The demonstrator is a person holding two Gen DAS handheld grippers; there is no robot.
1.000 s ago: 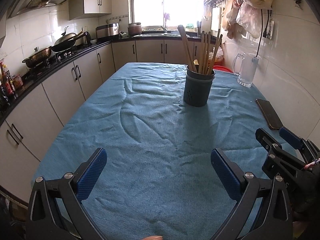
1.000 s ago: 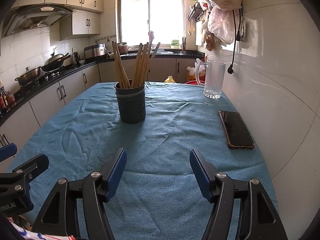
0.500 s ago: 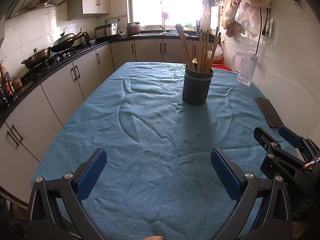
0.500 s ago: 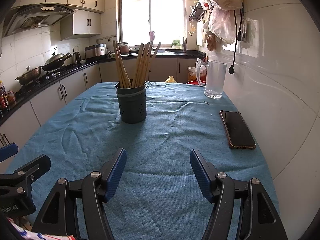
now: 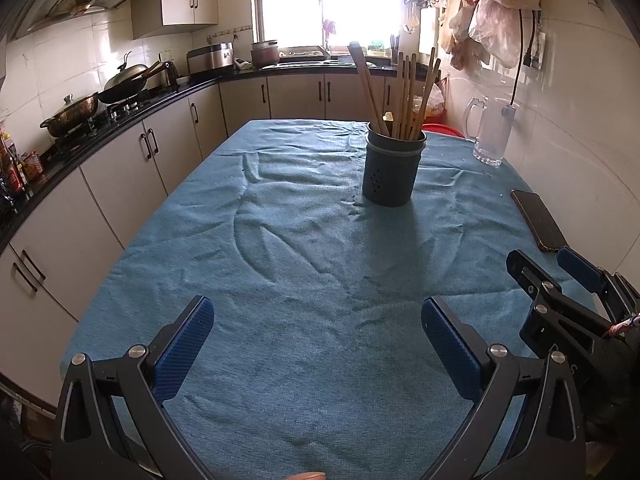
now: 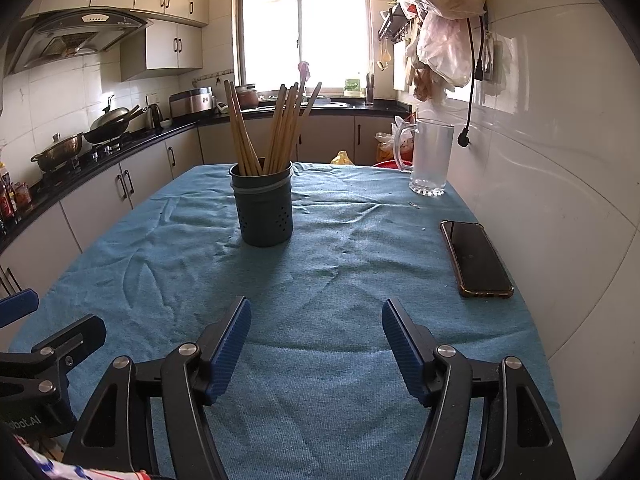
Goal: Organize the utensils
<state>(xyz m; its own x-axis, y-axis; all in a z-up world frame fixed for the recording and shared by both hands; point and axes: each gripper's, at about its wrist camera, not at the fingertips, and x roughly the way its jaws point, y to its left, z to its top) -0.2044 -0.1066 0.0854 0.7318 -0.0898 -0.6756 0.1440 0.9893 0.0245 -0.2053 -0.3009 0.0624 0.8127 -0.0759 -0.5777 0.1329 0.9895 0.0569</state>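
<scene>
Little has shifted over the last second: the dark grey perforated cylindrical utensil holder (image 5: 392,170) sits a touch higher and farther off in the left wrist view, and both grippers hang where they were, empty. It stands upright near the middle of the table, on the wrinkled blue cloth (image 5: 288,264), with its long axis vertical. Long wooden chopsticks (image 6: 280,128) stand in it, tips up and fanned outward — one cluster leans left, the rest lean right; roughly eight show, though they overlap too much for a sure count. Both the left gripper (image 5: 316,334) and the right gripper (image 6: 316,338) hover low over the near end of the cloth with blue-padded jaws spread wide, holding nothing. One clear glass handled pitcher (image 6: 430,158) stands at the far right corner, and one black smartphone in a clear case (image 6: 476,258) lies flat along the right edge beside the white tiled wall (image 6: 560,184). Cream kitchen cabinets (image 5: 120,168) under a black countertop run along the left — two pans sit on the stove there.
</scene>
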